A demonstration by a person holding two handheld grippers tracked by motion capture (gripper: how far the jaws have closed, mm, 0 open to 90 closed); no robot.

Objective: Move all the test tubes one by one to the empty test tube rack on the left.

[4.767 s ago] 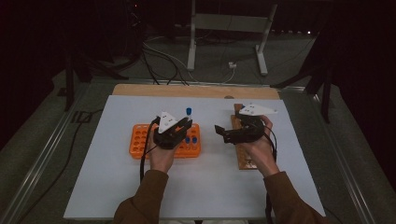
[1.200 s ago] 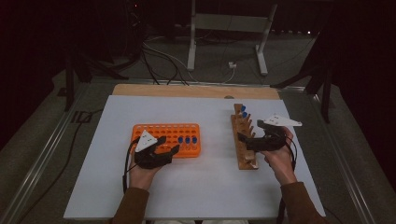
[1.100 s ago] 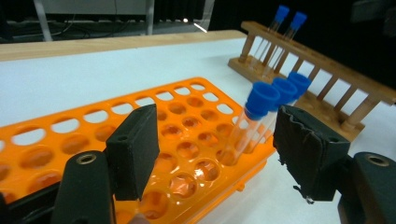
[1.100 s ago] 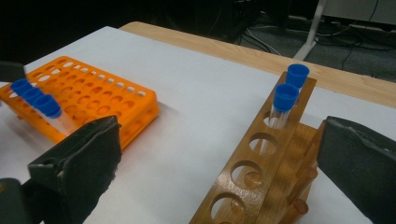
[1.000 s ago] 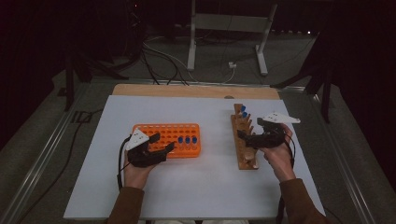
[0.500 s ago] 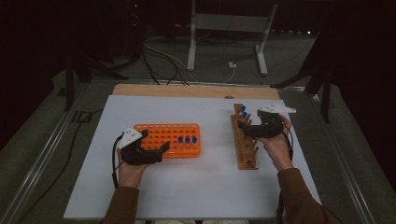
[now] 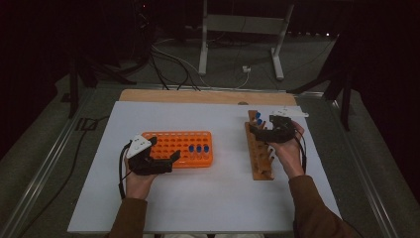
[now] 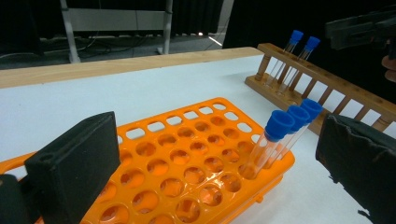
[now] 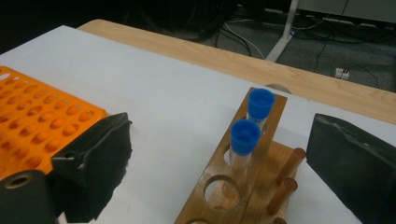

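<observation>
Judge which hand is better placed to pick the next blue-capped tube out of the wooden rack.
Right. The right gripper hangs open at the far end of the wooden rack, with its two tubes between the jaws. The left gripper is open beside the orange rack.

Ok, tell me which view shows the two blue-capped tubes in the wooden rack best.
The right gripper view: the two blue-capped tubes stand close and sharp in the wooden rack, between that gripper's open jaws. The left gripper view shows them far off and small. The high view shows them as tiny blue dots by the right gripper.
</observation>
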